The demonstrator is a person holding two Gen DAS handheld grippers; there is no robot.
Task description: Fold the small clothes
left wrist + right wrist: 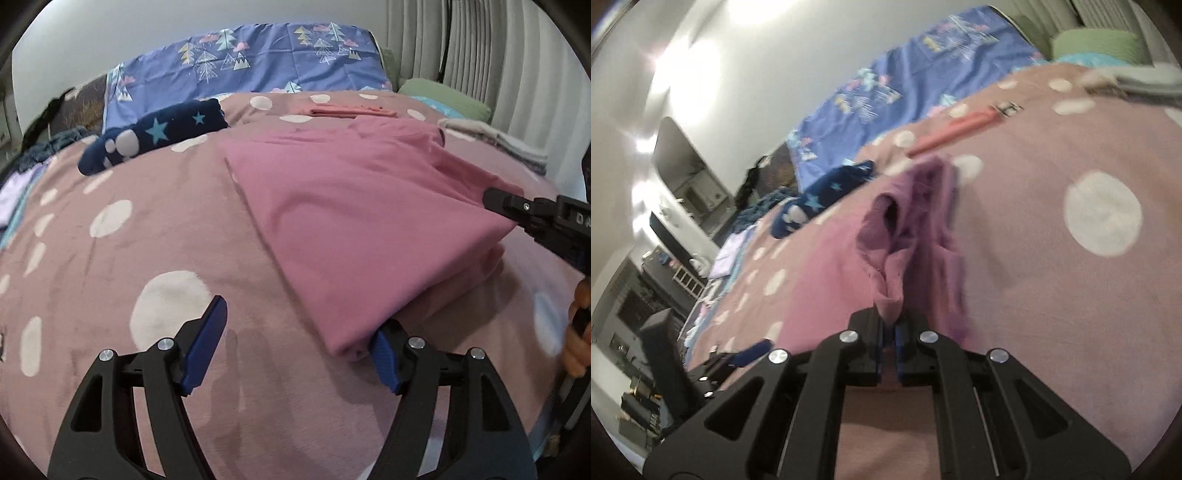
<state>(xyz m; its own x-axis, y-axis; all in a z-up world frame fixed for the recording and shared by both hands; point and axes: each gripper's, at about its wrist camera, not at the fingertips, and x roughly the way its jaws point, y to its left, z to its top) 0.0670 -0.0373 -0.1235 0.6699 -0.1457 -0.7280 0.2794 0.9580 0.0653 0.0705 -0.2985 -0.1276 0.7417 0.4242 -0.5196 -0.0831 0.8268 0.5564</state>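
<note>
Left wrist view: your left gripper (297, 345) hangs over the dotted blanket (110, 266) with its jaws spread wide and nothing between them. The nearest folded corner of the pink garment (343, 225) touches the outside of the right-hand blue pad, so it looks let go, not held. Beyond your jaws the garment slopes up and to the right, because your right gripper (506, 206) pinches its far edge and lifts it off the blanket, probably to carry the next fold over. Further ahead and to the left lies a navy star-print piece (166, 129), already bundled. Right wrist view: the right gripper (889, 325) has its jaws closed on a bunched seam of the pink garment (886, 243).
</note>
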